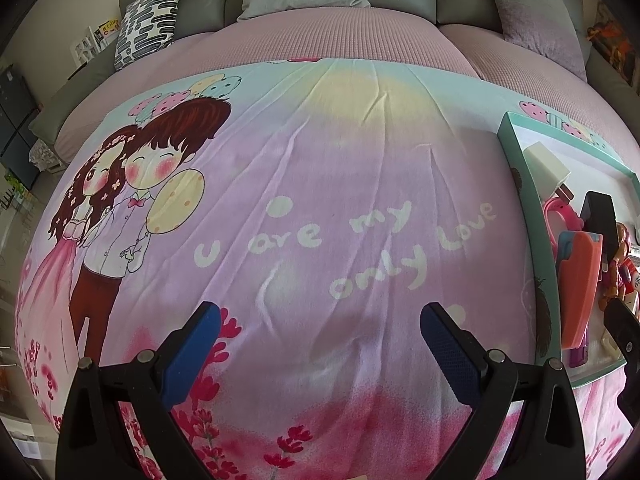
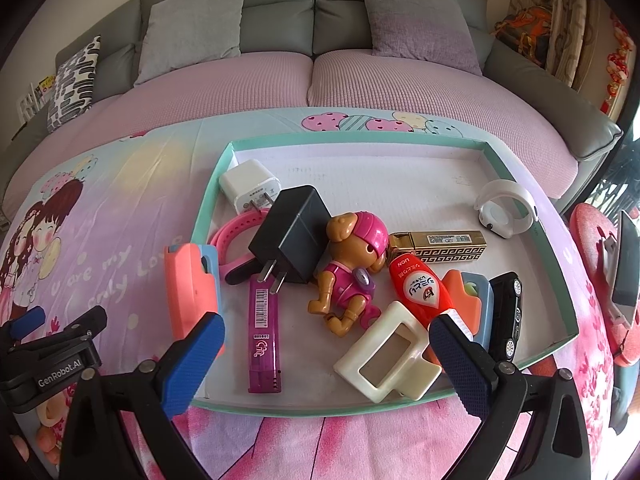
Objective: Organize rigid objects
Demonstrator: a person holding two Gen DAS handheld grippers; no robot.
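A teal-rimmed tray lies on the cartoon blanket and holds several small items. Among them are a white charger, a black charger, a brown-and-pink toy pup, a purple stick, a cream hair clip, a red tube, a gold lighter and a black toy car. My right gripper hangs open over the tray's near edge, holding nothing. My left gripper is open above bare blanket, left of the tray.
A coral-and-blue clip leans at the tray's left rim beside a pink watch band. A white ring-shaped holder sits at the tray's far right. A grey sofa with cushions runs behind. A pink stool stands at the right.
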